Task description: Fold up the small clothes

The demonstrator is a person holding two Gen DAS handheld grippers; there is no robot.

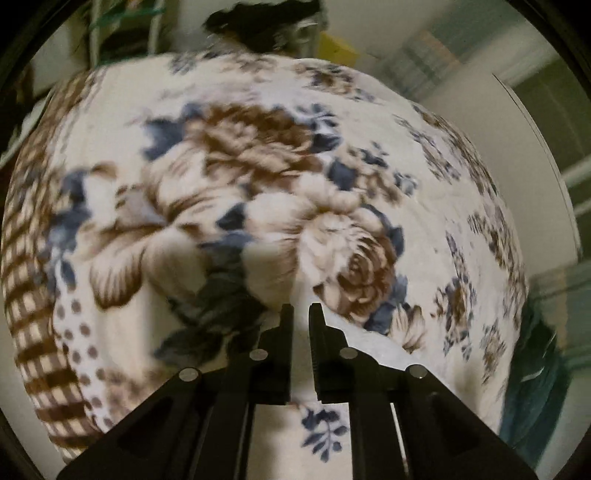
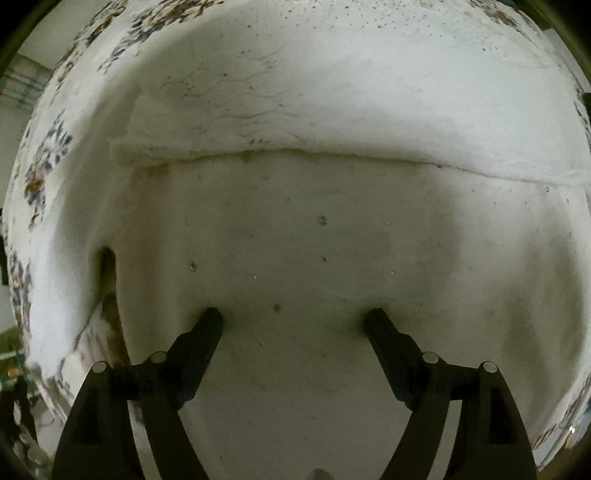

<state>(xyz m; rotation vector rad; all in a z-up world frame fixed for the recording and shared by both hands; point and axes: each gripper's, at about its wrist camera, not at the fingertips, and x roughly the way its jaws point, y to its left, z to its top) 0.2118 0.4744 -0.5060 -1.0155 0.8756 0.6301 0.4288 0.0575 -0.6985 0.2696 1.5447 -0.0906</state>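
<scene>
The left wrist view is blurred. Its left gripper sits at 6 o'clock, the 2 black fingers nearly together with only a thin slit between them and nothing caught there; they hang over a floral blanket printed in brown and blue, which fills most of the view. At 12 o'clock, past the blanket's far edge, lies a dark bundle of cloth, too smeared to identify. At 4 o'clock a teal cloth hangs beside the blanket's edge.

In the right wrist view the right gripper points down at a white garment spread flat on the same floral blanket, which shows at 9 o'clock. Its fingers are spread wide, released, grasping nothing, their tips at or just above the fabric. A folded edge of the white garment runs across the view toward 12 o'clock.
</scene>
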